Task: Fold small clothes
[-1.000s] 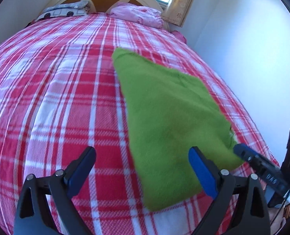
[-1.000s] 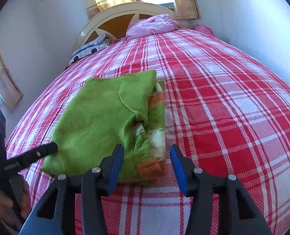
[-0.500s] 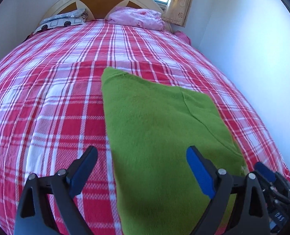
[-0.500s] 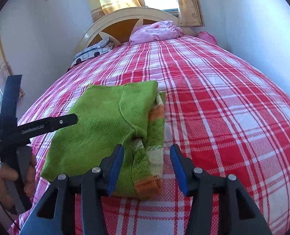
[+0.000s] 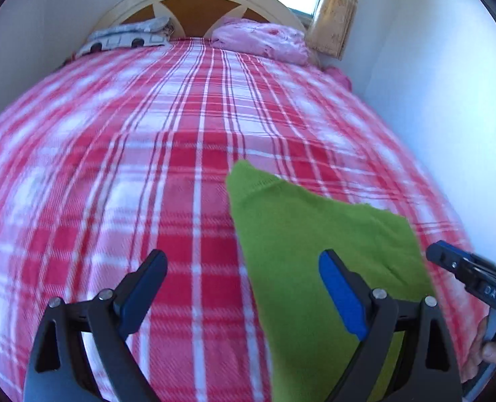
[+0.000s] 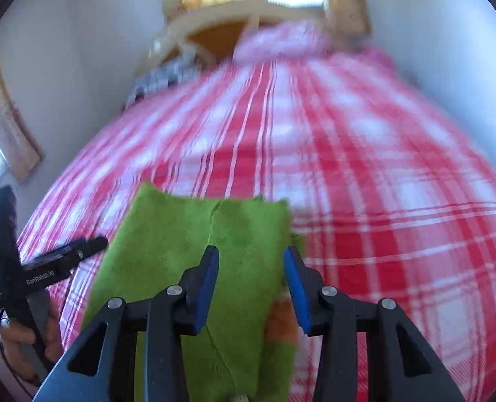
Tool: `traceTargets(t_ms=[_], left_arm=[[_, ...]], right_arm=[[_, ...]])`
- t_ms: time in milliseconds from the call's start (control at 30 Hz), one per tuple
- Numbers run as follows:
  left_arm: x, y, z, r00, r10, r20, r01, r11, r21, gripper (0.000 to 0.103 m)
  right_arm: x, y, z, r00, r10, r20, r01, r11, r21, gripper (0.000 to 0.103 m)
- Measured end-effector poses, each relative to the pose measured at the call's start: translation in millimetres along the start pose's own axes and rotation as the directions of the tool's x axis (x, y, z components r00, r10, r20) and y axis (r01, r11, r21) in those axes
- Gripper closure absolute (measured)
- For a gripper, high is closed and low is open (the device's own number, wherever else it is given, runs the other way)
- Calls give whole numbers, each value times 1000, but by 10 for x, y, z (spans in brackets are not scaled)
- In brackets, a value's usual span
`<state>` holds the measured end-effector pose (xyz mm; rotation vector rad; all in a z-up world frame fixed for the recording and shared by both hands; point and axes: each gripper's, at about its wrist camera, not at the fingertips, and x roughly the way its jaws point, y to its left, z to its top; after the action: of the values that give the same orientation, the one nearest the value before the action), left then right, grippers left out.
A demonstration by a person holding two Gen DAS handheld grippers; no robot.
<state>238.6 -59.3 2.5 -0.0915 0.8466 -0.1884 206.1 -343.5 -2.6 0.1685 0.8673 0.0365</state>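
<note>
Both tools tilt down over the bed (image 5: 181, 154) — left tool (image 5: 242, 289) gapes wide, empty; right tool (image 6: 251, 284), jaws just narrowing, straddles the green sweater (image 6: 187, 234) ungripped.

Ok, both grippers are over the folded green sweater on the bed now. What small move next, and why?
Probably lower the right gripper, whose jaws have just been closing, onto the near edge of the green sweater and pinch it. The cloth lies flat on the plaid bedspread under its pads, not yet gripped. The left gripper is open with nothing between its pads, the sweater under its right one only.
</note>
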Motion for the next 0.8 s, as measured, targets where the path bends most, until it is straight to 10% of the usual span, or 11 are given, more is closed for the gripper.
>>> traceTargets(t_ms=[200, 500, 700, 800], left_arm=[[464, -47, 9, 994, 36, -98, -39, 999, -31, 25], [572, 2, 43, 994, 35, -104, -41, 997, -58, 6], [433, -8, -21, 994, 21, -109, -28, 998, -58, 13], [310, -35, -54, 993, -14, -117, 7, 998, -56, 23]], right_arm=[[597, 174, 120, 991, -100, -89, 90, 989, -114, 78], [849, 71, 293, 995, -82, -49, 79, 995, -55, 76], [784, 79, 238, 993, -120, -4, 119, 992, -50, 64], [680, 70, 183, 984, -175, 20, 175, 984, -38, 39]])
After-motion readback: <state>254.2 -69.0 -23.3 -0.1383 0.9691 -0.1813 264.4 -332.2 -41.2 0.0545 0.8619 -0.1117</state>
